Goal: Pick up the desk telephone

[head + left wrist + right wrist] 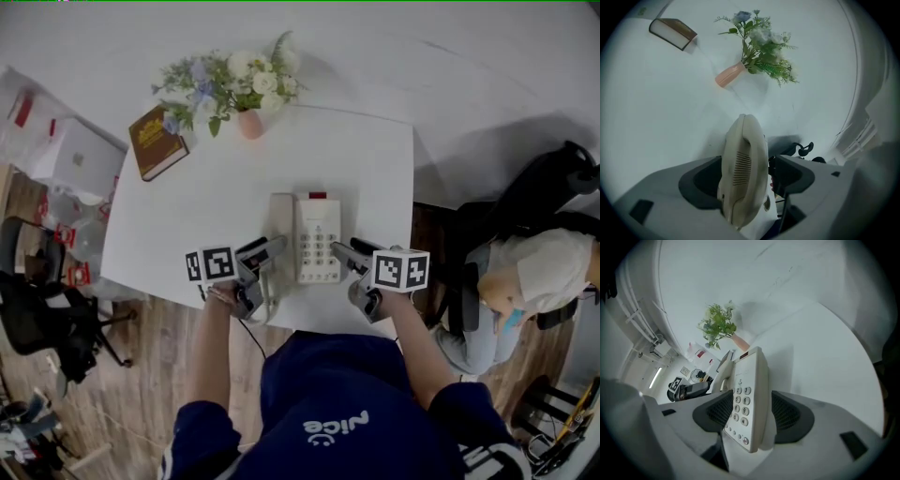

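First, nearest me: the left gripper point(265, 274) sat at the near edge of the white table point(206, 197), jaws spread wide with the cream handset point(743, 164) standing between them. In the left gripper view one of its pads point(701, 180) lay close beside the handset and the other stood off with a clear gap, so I logged it as open, not clamped. The right gripper point(345, 274) was likewise spread wide, with the near end of the desk telephone point(317, 239) between its jaws, the keypad point(738, 408) turned toward one of them and space showing on the outer side. The telephone lay flat on the table just beyond both grippers, handset in its cradle on the left of the base. Judgement: the step in hand was closing the grip, ahead of any lift. To do it well I meant to seat both sets of jaws a little deeper and close them together. The left would go squarely on the handset's thick part so it could not roll, the right on the base without mashing keys. Both would then rise level and at one rate, since handset and base could part. A thin dark cord point(249, 335) hung off the near edge; snag risk. Farther off, the brown book point(157, 141) and the pink vase point(250, 124) of flowers stood well clear.
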